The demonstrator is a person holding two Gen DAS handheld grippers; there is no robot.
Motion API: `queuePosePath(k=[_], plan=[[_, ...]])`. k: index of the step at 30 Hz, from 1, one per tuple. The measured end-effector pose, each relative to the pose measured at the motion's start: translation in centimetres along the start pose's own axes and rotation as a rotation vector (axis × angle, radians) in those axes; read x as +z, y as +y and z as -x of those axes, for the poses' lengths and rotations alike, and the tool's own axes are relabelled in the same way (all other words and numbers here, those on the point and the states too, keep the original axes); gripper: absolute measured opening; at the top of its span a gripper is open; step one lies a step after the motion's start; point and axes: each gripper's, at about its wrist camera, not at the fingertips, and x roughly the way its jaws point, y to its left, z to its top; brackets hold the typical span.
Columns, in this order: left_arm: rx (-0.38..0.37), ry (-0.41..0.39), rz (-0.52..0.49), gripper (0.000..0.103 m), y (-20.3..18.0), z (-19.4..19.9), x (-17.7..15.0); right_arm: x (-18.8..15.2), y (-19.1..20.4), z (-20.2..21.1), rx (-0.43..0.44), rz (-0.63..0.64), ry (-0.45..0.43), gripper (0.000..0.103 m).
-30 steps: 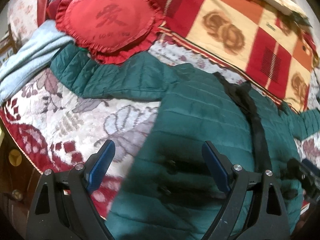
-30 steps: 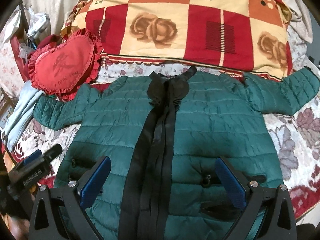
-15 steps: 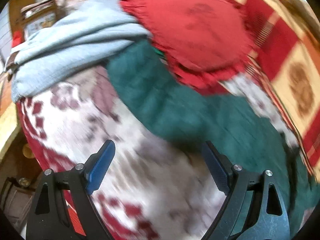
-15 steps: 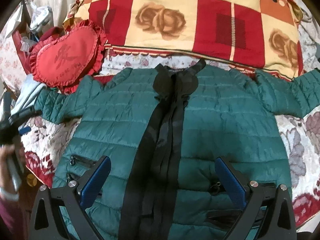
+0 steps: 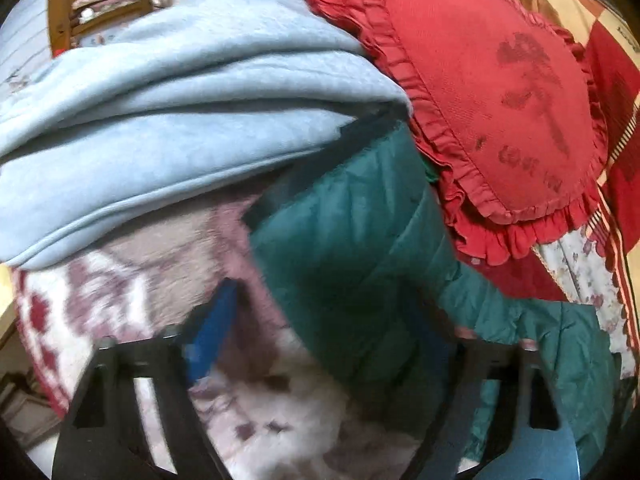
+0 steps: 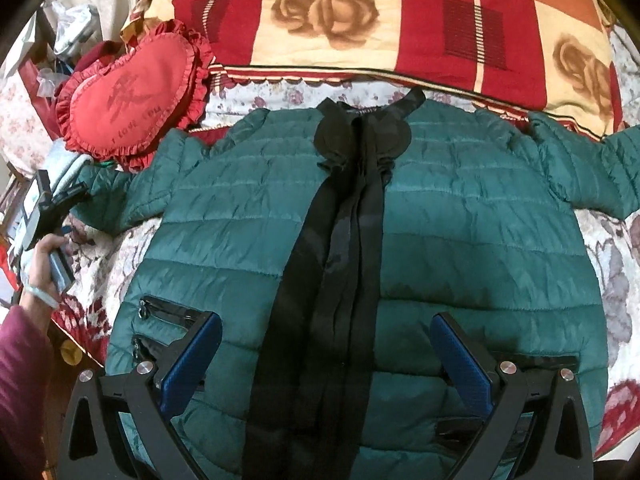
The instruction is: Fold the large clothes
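Note:
A green quilted jacket (image 6: pixel 460 224) with a black zipper placket (image 6: pixel 340 240) lies flat, front up, on the floral bedspread, sleeves spread sideways. My right gripper (image 6: pixel 326 356) is open and empty, hovering over the jacket's lower hem. My left gripper (image 5: pixel 324 336) is open, with its blue pads on either side of the end of the jacket's left sleeve (image 5: pixel 352 240). The left gripper also shows in the right wrist view (image 6: pixel 60 200), at the sleeve's cuff.
A red heart-shaped pillow (image 6: pixel 132 96) lies just past the left sleeve, touching it. A folded light blue blanket (image 5: pixel 180 120) sits over the cuff's far edge. A red and cream checked quilt (image 6: pixel 380 24) lies behind the collar. The bed's edge (image 5: pixel 24 320) is at the left.
My left gripper has swung left off the jacket's body and moved in close to the left sleeve's cuff. My right gripper has shifted slightly forward over the hem.

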Motion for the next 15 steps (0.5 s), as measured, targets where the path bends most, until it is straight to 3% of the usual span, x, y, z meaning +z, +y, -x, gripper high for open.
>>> queuePosePath(k=[1,2,3,9,15], plan=[[-0.009,-0.003,-0.012,0.052,-0.2,-0.2,0.0,0.0,0.0,-0.1,0.0,-0.001,0.001,0.103],[-0.029,0.004,-0.02,0.031,-0.4,-0.3,0.0,0.0,-0.1,-0.2,0.0,-0.003,0.005,0.103],[-0.047,0.017,-0.019,0.02,-0.4,-0.4,0.0,0.1,-0.1,-0.3,0.002,-0.006,0.008,0.103],[-0.213,0.027,0.002,0.012,-0.6,2.8,-0.2,-0.1,-0.2,-0.1,0.022,-0.011,0.005,0.103],[-0.383,-0.028,-0.099,0.011,-5.3,11.5,-0.6,-0.4,-0.9,1.1,0.035,-0.03,-0.023,0.103]])
